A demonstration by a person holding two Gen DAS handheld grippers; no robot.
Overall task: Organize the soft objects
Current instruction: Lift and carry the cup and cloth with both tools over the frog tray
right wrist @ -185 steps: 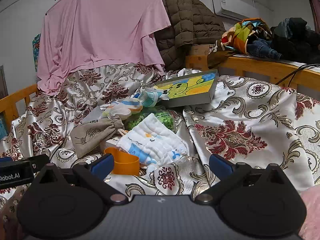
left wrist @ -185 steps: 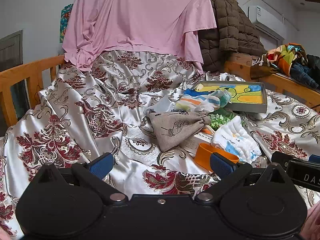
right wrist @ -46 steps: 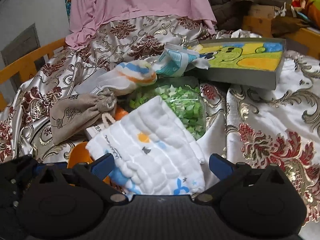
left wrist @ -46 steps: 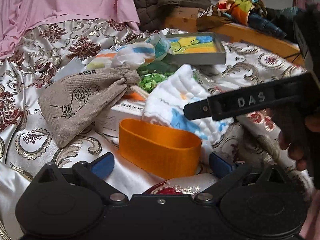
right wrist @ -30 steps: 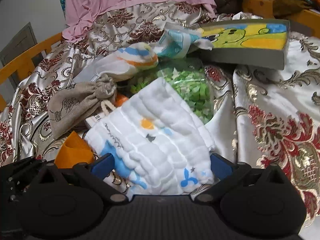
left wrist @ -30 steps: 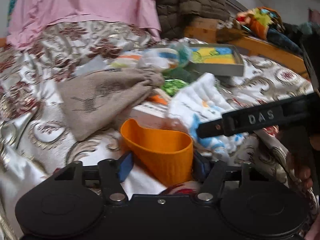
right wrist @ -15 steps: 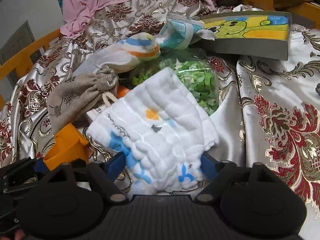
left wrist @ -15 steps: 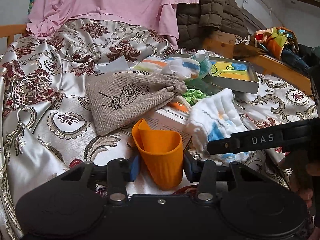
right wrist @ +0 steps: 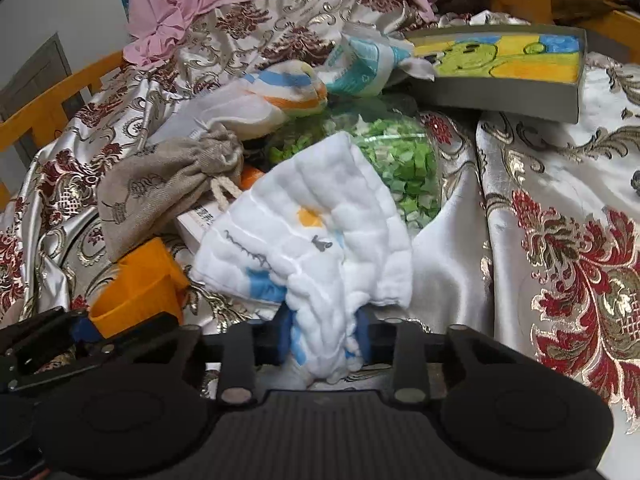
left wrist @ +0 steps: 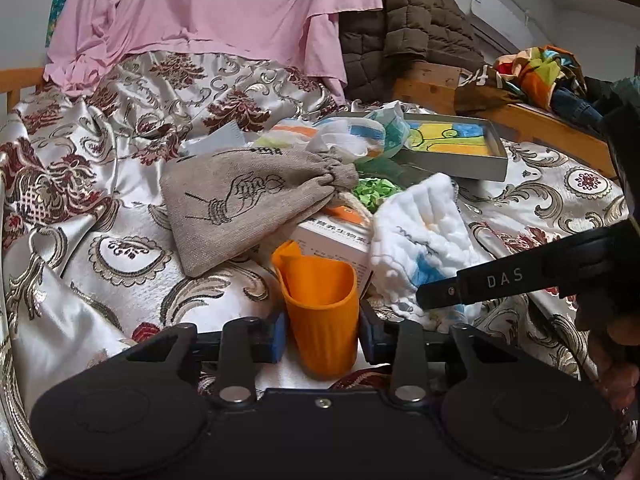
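1. Landmark – the white carton (left wrist: 334,236) under the pile, on the patterned bedspread (left wrist: 120,216)
2. The left gripper (left wrist: 322,338) has its jaws closing on the orange cup (left wrist: 320,308), which stands just in front of the carton; both pads already press its squeezed walls
3. The right gripper (right wrist: 322,340) has its jaws closing on the near edge of the white quilted cloth (right wrist: 316,232), bunched between the pads
4. The cloth lies to the right of the carton – its long axis runs away from the right gripper, toward the bag of green pieces (right wrist: 396,160)
5. My judgement: the right hand is nearer, so it should lift the cloth toward itself
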